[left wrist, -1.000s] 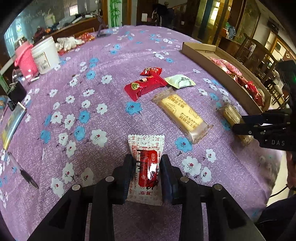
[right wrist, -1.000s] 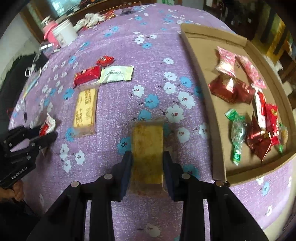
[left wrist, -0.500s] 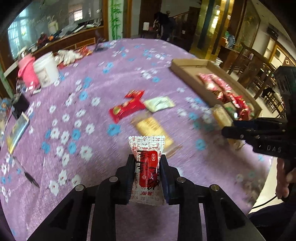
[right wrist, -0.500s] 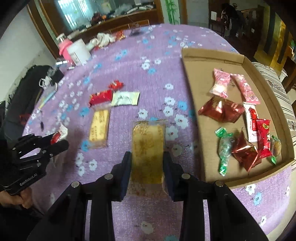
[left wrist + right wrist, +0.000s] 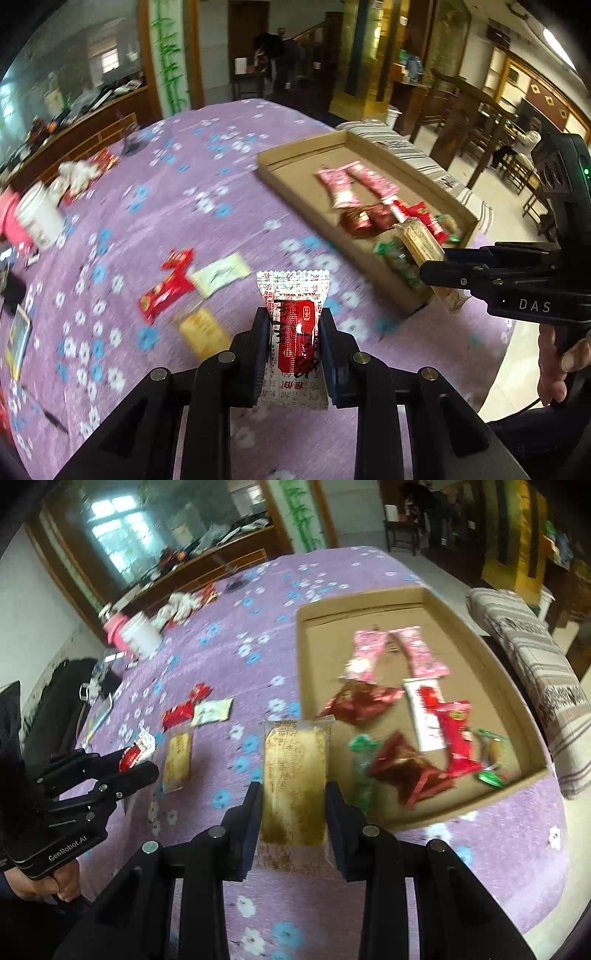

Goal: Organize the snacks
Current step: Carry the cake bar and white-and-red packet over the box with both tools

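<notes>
My left gripper (image 5: pixel 293 332) is shut on a white and red candy packet (image 5: pixel 293 325), held above the purple flowered tablecloth (image 5: pixel 177 206). My right gripper (image 5: pixel 293 805) is shut on a yellow wrapped cake (image 5: pixel 295 775), lifted near the left wall of the cardboard tray (image 5: pixel 301 657). In the left wrist view the right gripper (image 5: pixel 443 266) holds the yellow wrapped cake (image 5: pixel 421 236) over the near corner of the cardboard tray (image 5: pixel 295 177). The tray holds several red, pink and green snacks (image 5: pixel 424 720). On the cloth lie a red packet (image 5: pixel 177 714), a pale green packet (image 5: pixel 212 710) and a yellow bar (image 5: pixel 177 757).
A white tub (image 5: pixel 142 635) and a pink bottle (image 5: pixel 114 633) stand at the far left of the table, with clutter behind them. A striped cushioned seat (image 5: pixel 535 672) sits beyond the tray's right side. A person's hand (image 5: pixel 554 362) holds the right gripper's handle.
Both grippers have risen off the cloth with their snacks and swung right toward the tray. The table looks farther below, and the tray has come fully into the left wrist view.
</notes>
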